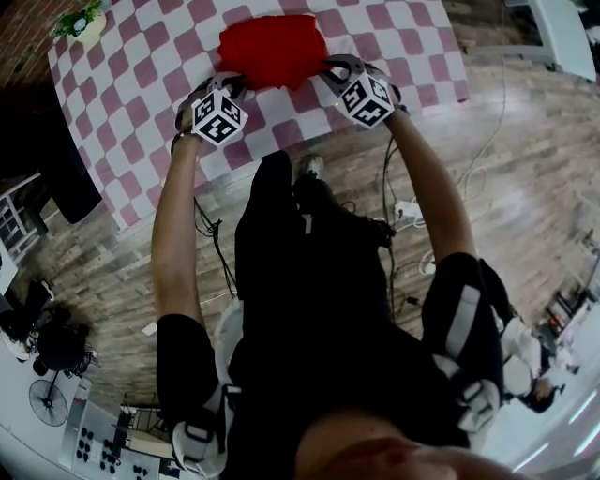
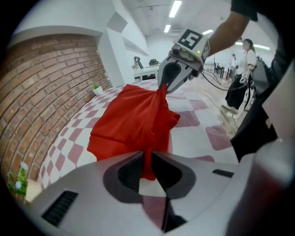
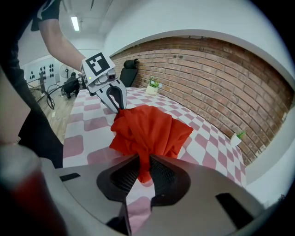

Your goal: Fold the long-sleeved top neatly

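The red long-sleeved top (image 1: 273,49) lies bunched on the pink-and-white checked table (image 1: 141,103). My left gripper (image 1: 232,87) is shut on its near left edge, and the red cloth (image 2: 138,124) is pinched between its pads (image 2: 133,168). My right gripper (image 1: 330,73) is shut on the near right edge, with the cloth (image 3: 150,131) bunched between its pads (image 3: 159,173). From each gripper view I see the other gripper clamped on the opposite end: the right one (image 2: 165,87) and the left one (image 3: 119,107). The fabric stretches loosely between them, low over the tabletop.
A small potted plant (image 1: 80,21) stands at the table's far left corner, and a second plant (image 3: 238,136) sits by the brick wall (image 3: 216,78). Cables and a power strip (image 1: 406,210) lie on the wooden floor. A person (image 2: 244,60) stands in the room's background.
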Action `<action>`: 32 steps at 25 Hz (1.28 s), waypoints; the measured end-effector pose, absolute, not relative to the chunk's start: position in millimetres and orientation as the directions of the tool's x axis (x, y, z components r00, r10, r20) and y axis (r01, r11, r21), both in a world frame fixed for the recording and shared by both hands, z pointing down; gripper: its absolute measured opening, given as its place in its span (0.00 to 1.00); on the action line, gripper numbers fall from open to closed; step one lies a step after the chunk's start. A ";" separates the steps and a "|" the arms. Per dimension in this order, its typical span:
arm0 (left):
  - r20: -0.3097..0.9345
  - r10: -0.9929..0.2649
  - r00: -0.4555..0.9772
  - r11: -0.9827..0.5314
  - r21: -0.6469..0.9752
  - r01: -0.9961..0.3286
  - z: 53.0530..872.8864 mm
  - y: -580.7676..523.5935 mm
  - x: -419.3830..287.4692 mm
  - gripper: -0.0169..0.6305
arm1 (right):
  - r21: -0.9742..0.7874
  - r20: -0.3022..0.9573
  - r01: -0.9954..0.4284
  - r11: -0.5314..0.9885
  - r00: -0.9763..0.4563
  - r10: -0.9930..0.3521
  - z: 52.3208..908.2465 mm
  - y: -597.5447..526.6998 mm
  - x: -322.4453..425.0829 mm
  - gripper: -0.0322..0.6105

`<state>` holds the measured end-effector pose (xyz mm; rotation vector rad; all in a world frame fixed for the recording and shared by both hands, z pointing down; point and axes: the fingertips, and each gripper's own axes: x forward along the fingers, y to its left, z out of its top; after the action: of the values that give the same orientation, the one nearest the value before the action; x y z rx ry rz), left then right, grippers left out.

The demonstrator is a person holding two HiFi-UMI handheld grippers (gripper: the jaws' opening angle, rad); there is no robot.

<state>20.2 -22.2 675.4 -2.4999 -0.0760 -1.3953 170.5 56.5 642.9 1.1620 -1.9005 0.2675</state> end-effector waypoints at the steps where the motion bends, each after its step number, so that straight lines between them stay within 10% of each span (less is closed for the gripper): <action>1: 0.842 -0.056 0.537 -0.969 -0.177 0.175 673.2 -18.7 18.9 0.09 | 0.235 0.762 -0.806 0.544 -0.194 -0.617 638.4 56.8 169.5 0.15; 6: 0.848 0.037 0.528 -0.961 -0.114 0.251 654.0 -2.3 7.9 0.23 | 0.153 0.745 -0.808 0.569 -0.284 -0.603 607.0 60.2 158.8 0.24; 32: 0.808 0.121 0.576 -0.985 0.026 0.172 671.4 -36.4 51.6 0.27 | -0.109 0.817 -0.948 0.300 -0.258 -0.516 663.1 -54.4 211.7 0.19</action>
<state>51.6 -36.4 671.4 -2.7395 -0.2550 -1.3980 211.7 -54.4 663.1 1.3037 -1.8921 0.8121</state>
